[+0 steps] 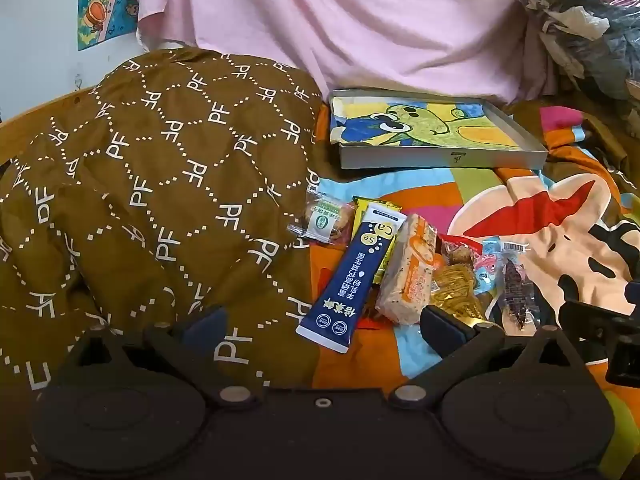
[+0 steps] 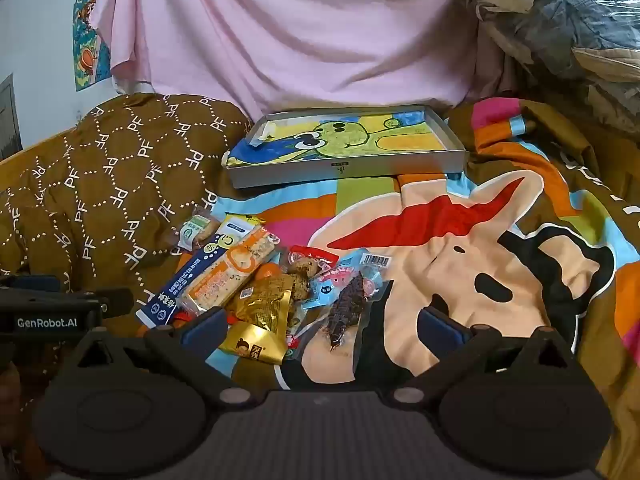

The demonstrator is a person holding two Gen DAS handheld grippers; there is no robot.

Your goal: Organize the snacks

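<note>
A pile of snack packets lies on the colourful cartoon bedsheet (image 2: 460,272): a long blue sachet (image 1: 352,276) (image 2: 188,276), an orange-and-white cracker pack (image 1: 412,268) (image 2: 228,276), a round biscuit packet (image 1: 324,220) (image 2: 196,230), a gold packet (image 2: 260,320) (image 1: 456,288) and a clear pack of dark dried meat (image 2: 348,308) (image 1: 516,288). A shallow grey box lid (image 1: 440,156) (image 2: 348,168) lined with a green cartoon drawing lies behind them. My left gripper (image 1: 324,326) is open just before the blue sachet. My right gripper (image 2: 320,328) is open over the gold and meat packs.
A brown quilt printed "PF" (image 1: 160,184) (image 2: 112,176) is heaped on the left. Pink cloth (image 1: 340,20) hangs behind the box lid. Bagged clothes (image 2: 560,20) are stacked at the back right. The left gripper's body (image 2: 48,312) shows at the right wrist view's left edge.
</note>
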